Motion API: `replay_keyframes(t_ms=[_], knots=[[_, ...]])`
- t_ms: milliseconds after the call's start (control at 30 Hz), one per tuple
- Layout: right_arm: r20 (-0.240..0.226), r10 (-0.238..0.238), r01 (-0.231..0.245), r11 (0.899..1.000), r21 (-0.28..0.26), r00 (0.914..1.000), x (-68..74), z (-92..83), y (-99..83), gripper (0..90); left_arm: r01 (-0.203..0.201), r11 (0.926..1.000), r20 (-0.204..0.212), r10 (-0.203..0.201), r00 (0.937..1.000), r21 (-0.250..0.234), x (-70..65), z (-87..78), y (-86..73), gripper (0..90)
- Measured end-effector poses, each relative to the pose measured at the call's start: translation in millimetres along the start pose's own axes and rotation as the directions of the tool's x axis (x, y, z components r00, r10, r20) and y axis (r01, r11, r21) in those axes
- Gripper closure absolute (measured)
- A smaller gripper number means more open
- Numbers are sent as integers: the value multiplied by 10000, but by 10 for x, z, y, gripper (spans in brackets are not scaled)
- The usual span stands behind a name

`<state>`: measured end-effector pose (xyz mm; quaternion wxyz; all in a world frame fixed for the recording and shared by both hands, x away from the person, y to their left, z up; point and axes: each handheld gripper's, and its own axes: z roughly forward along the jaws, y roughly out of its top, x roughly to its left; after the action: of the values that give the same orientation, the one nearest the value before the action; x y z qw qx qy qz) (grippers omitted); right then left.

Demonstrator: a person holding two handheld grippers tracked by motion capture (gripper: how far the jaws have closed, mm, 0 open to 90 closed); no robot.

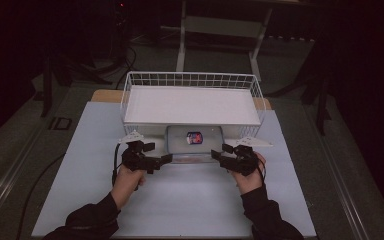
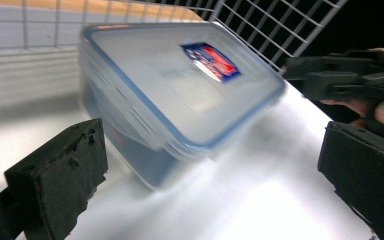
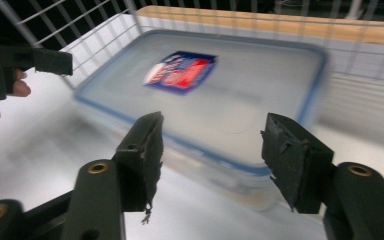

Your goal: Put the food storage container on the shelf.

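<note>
Nearest the camera in the high view, two dark-sleeved forearms come up over the pale tabletop [image 1: 180, 200], each hand carrying a claw. The left claw [image 1: 156, 161] sits just beside the left end of a clear lidded box [image 1: 195, 142]; in the left gripper view its jaws stand spread wide, pinching nothing, with the box [image 2: 180, 95] ahead of them and apart from both pads. The right claw [image 1: 219, 159] sits just beside the box's right end. In the right gripper view its jaws are parted and the box's near corner [image 3: 220, 115] shows between them; the picture is blurred there, so the pads appear clear of the plastic, though I cannot be sure.

The box rests on the tabletop between the two claws, half tucked under the front edge of a white wire basket [image 1: 130, 87]. Its lid has a blue rim and a red-and-blue label [image 1: 195, 137]. What is inside it I cannot tell through the cloudy plastic.

Farther back, the basket carries a flat white panel [image 1: 190, 105] across it.

The gripper views show the label's colours and the blue rim up close, plus the wooden edge [image 3: 280, 22] beyond the wire; the high view gives the whole basket and both hands together.
</note>
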<state>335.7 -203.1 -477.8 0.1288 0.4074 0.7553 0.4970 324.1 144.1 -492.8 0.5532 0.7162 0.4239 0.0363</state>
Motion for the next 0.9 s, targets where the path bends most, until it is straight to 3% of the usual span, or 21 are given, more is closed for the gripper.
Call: replay_keyframes(t_ms=[167,267,433,567,900], knots=[[-635,-95,122,9991,417,9979,144,62,-41,552,-428,9990,-104,429,9990,103,-100,-157,-75,0],[-885,25,36,9976,694,9961,179,102,-67,692,-450,9986,-166,455,9988,264,-123,-211,-160,0],[-1086,-149,288,9914,1273,9940,233,175,-103,896,-611,9977,-352,622,9974,300,-141,-275,-252,0],[-1071,-154,312,9886,1475,9941,255,255,-111,898,-657,9978,-466,661,9967,119,-124,-287,-295,0],[-991,-231,386,9869,1567,9948,245,403,-31,900,-613,9979,-434,621,9971,190,-77,-257,-366,0]])
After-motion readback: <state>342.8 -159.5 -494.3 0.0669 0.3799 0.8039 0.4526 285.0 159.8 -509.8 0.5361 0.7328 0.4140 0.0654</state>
